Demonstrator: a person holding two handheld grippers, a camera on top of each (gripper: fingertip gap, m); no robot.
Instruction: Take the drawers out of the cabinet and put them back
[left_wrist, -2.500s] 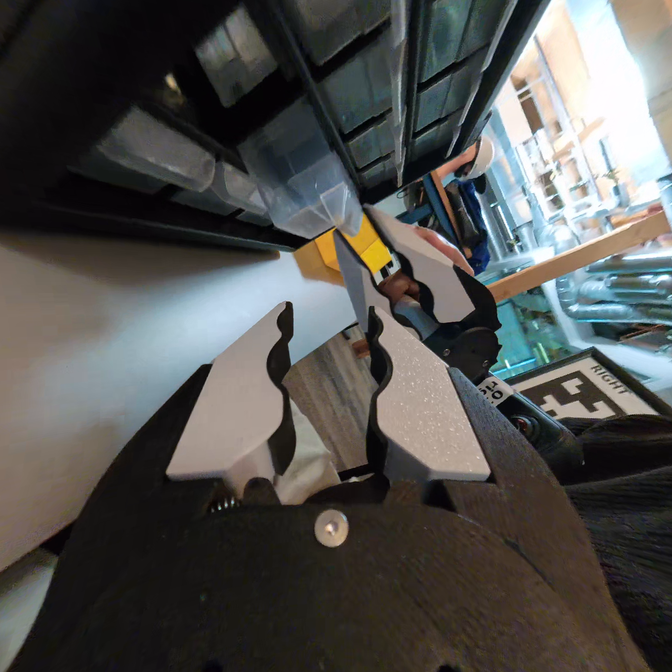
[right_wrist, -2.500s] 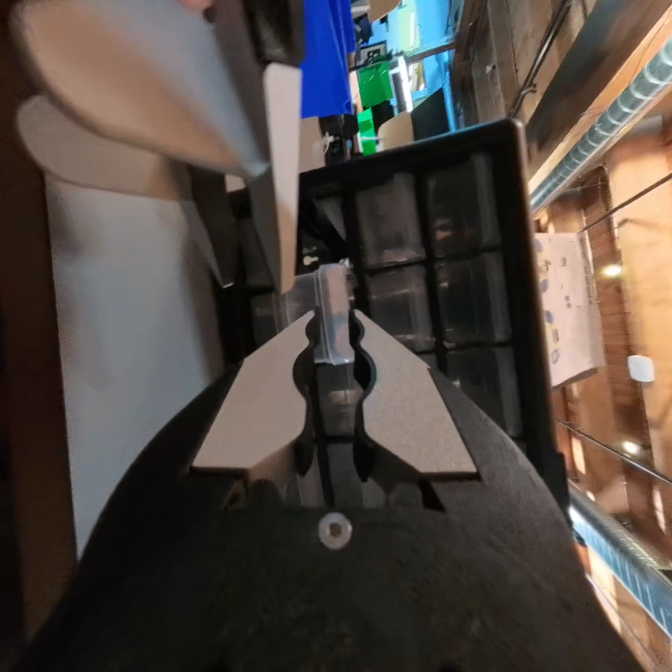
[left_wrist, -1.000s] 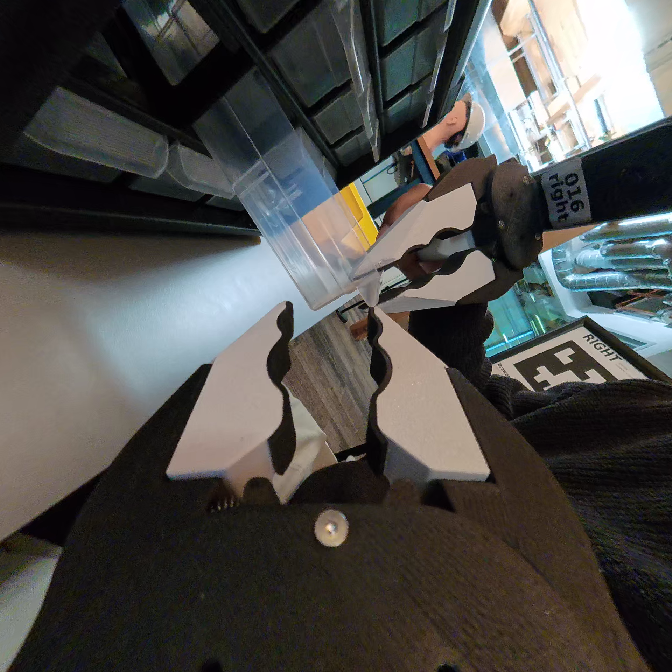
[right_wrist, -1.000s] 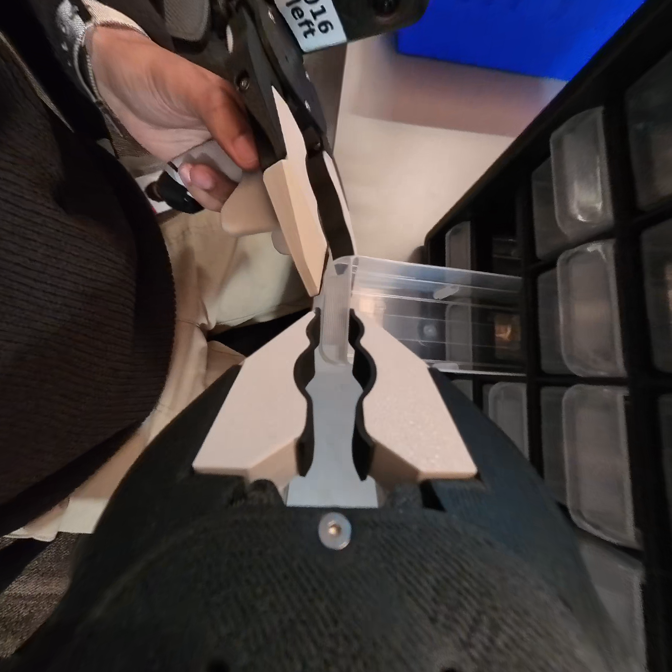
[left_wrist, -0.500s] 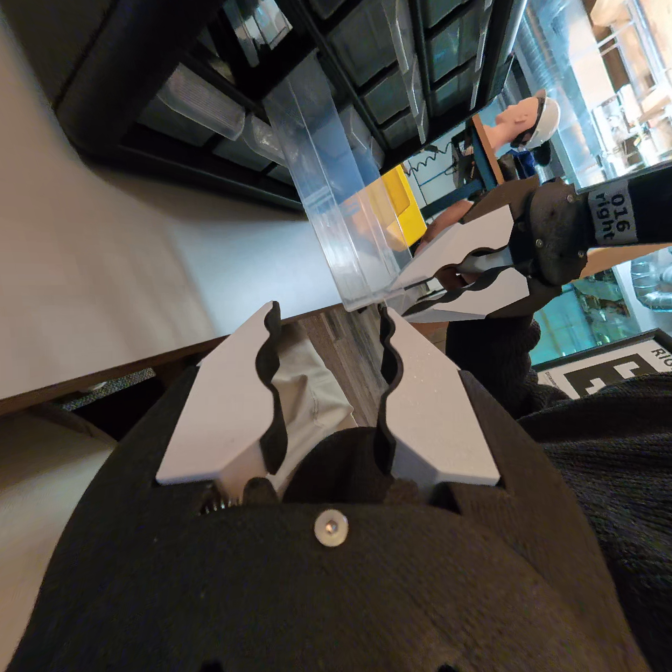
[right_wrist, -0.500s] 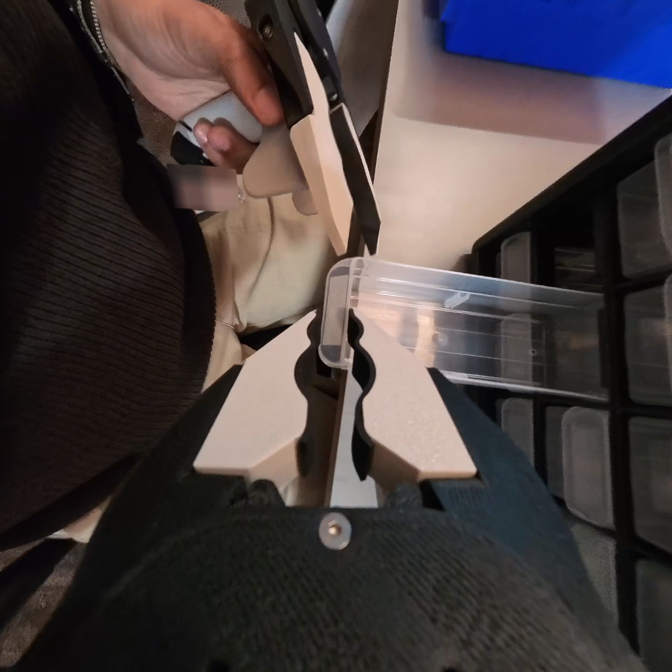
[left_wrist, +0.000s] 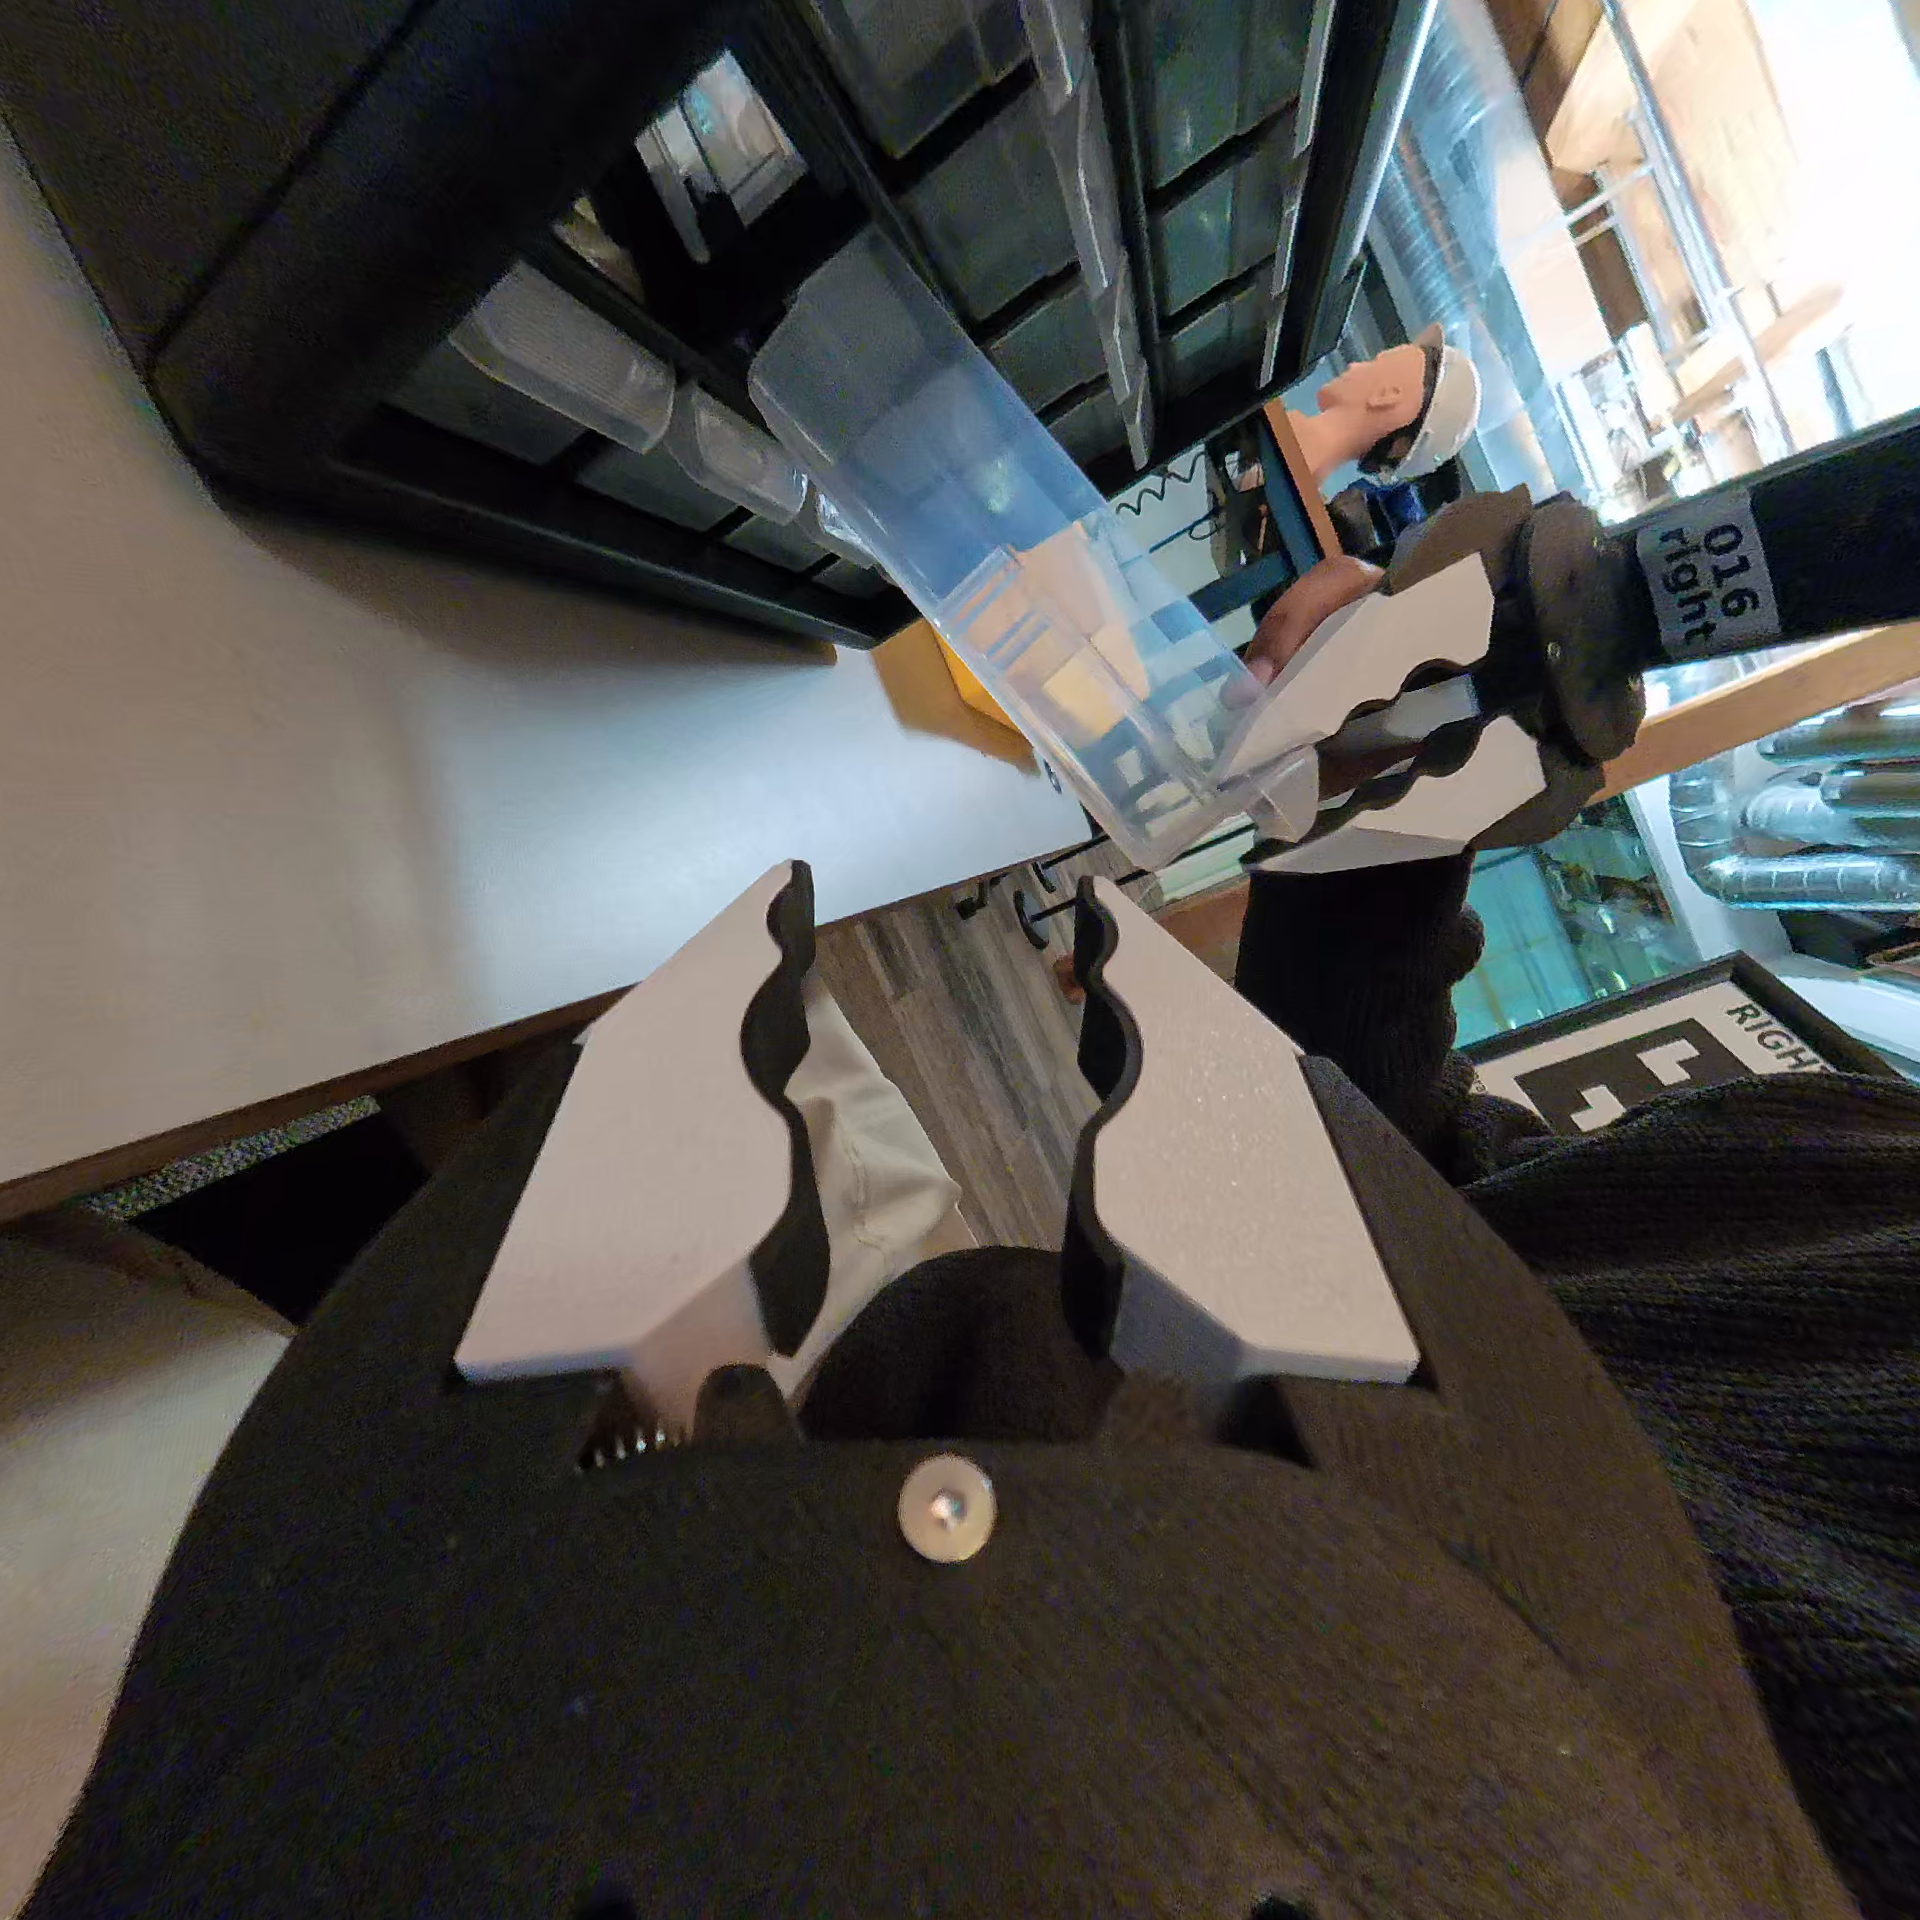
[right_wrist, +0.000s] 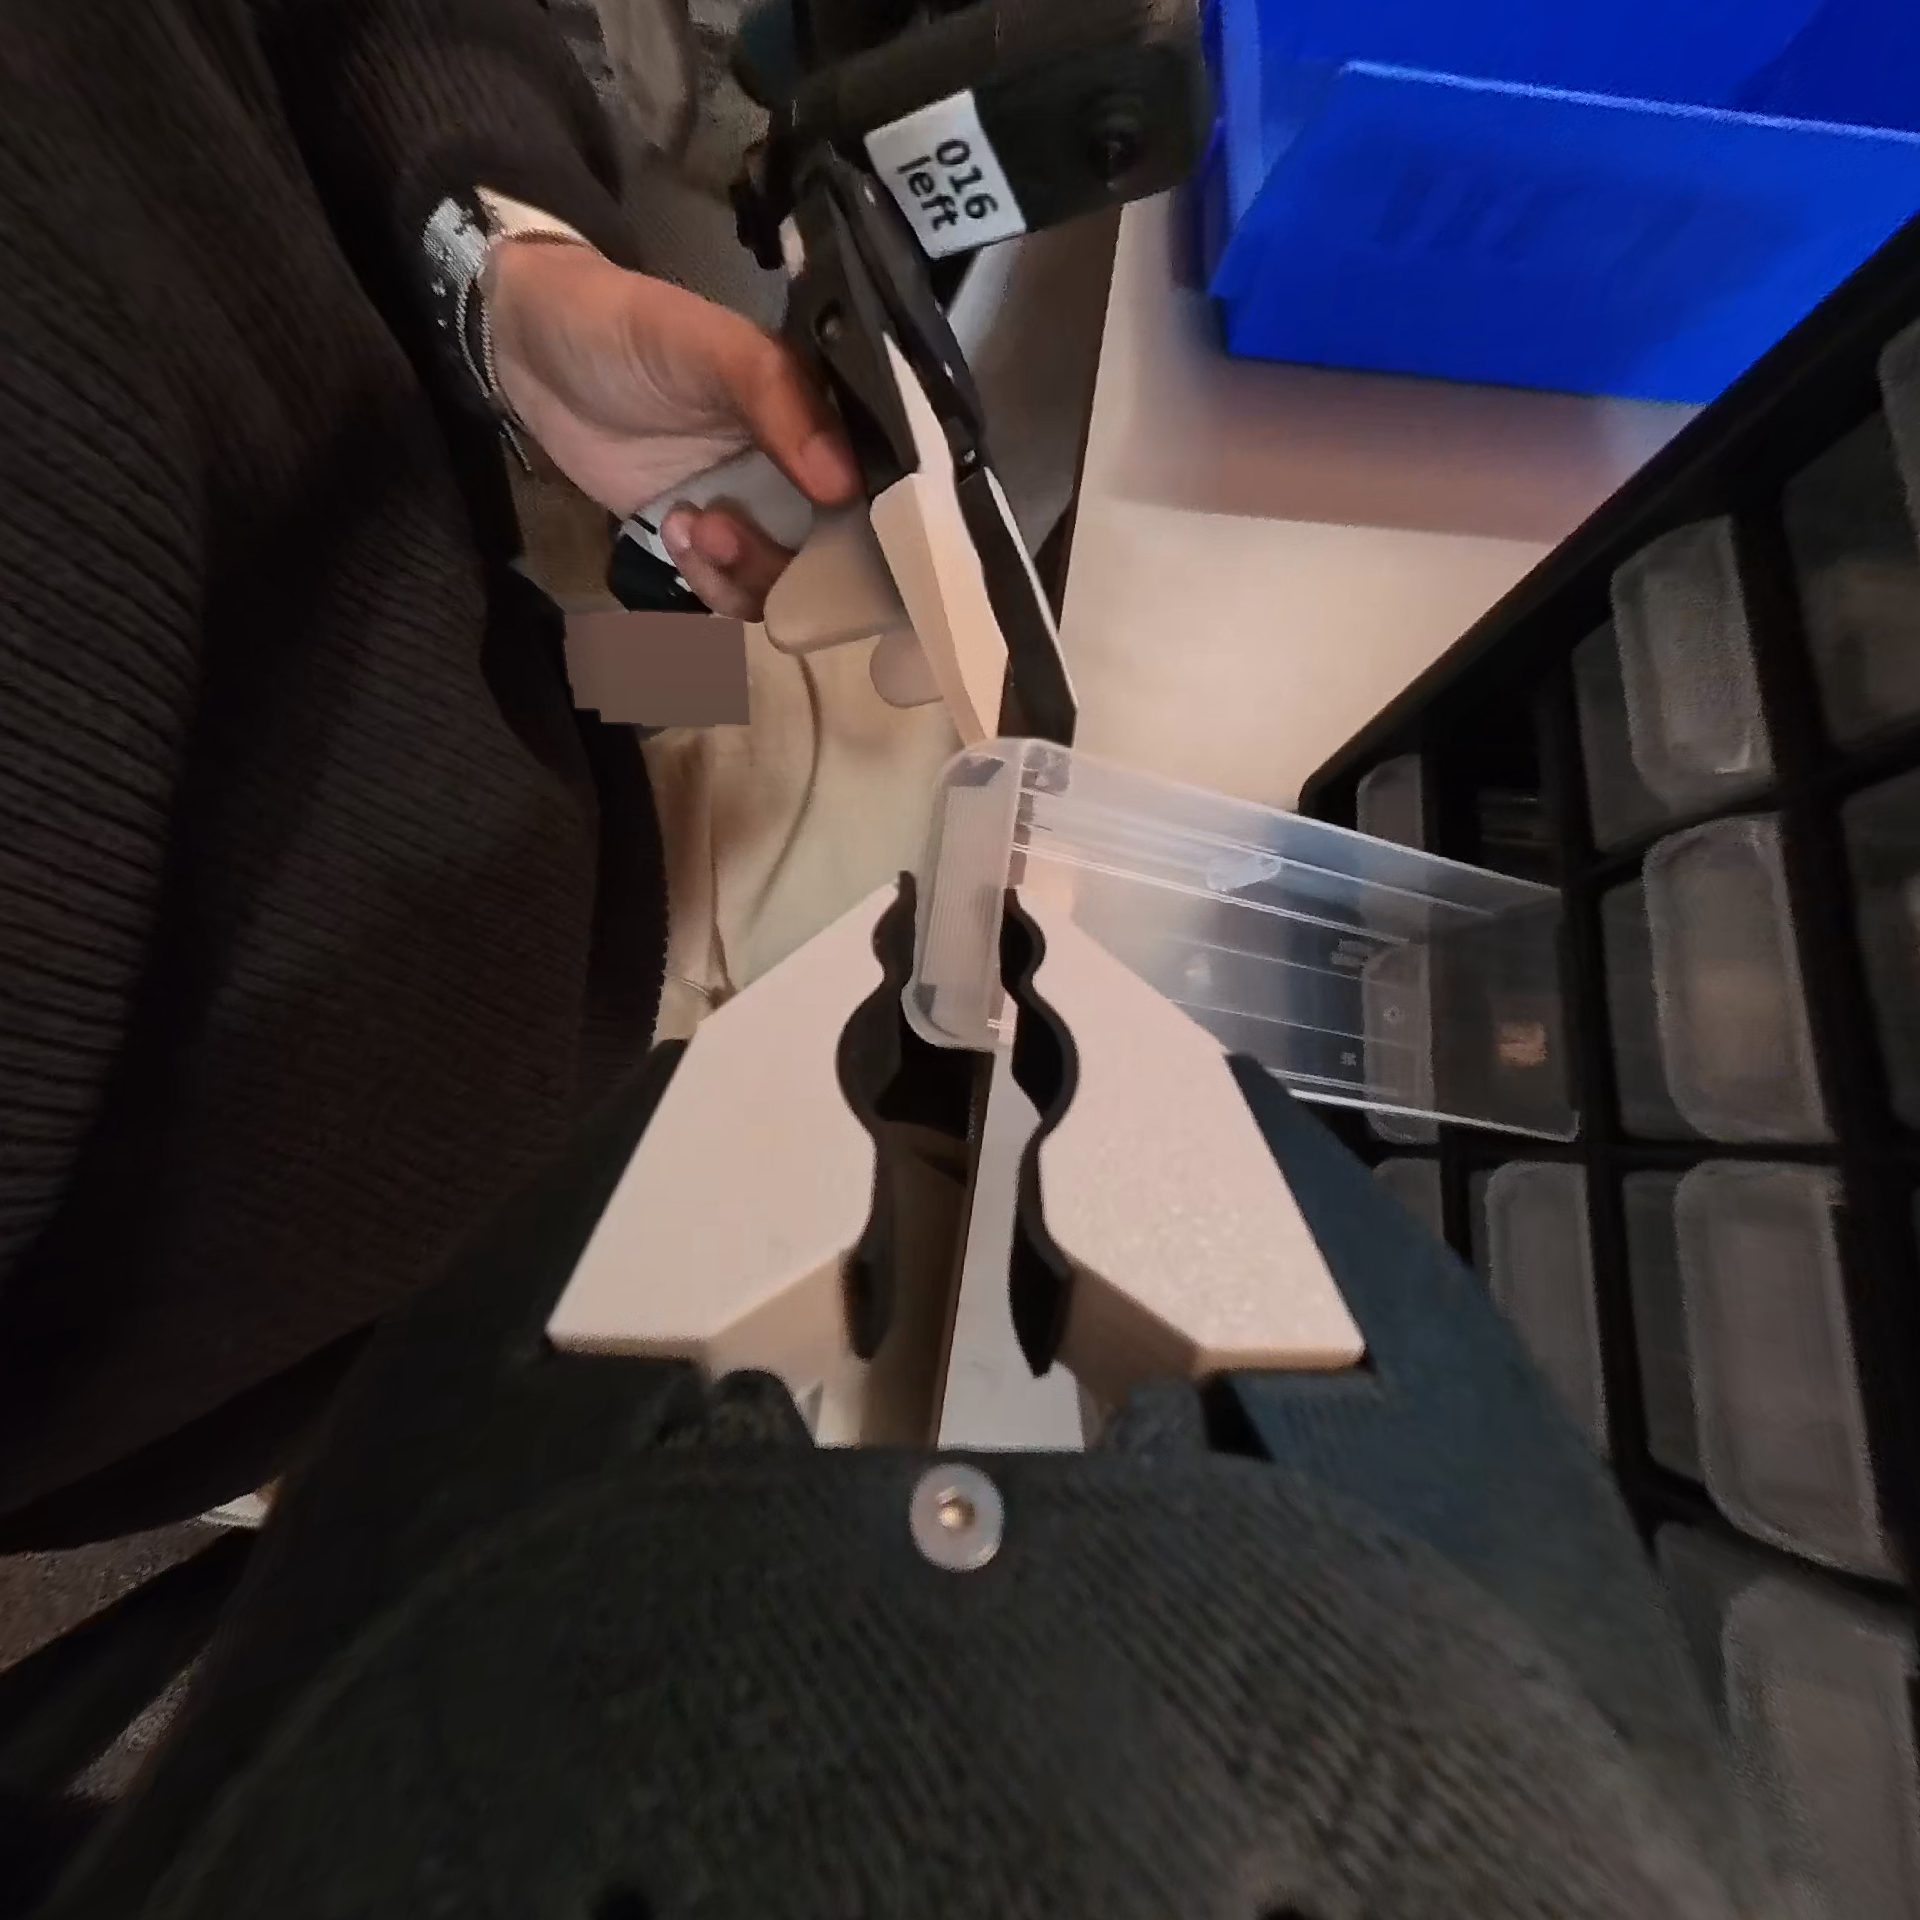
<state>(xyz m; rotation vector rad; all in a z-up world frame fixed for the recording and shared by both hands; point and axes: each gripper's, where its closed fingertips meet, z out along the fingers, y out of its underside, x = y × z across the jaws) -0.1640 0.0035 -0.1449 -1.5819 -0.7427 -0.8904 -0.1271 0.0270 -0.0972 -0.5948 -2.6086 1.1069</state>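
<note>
Jaws of right gripper (right_wrist: 958, 935) clamped on front lip of clear drawer (right_wrist: 1226, 935), held clear of black cabinet (right_wrist: 1714, 831); left gripper (left_wrist: 940, 904) spread, empty, near table edge. Removal judged done for this drawer; reinsertion pending.

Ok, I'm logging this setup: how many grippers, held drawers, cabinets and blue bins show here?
grippers: 2 (left gripper, right gripper)
clear drawer, held by the right gripper: 1
black cabinet: 1
blue bin: 1
total: 5
</note>
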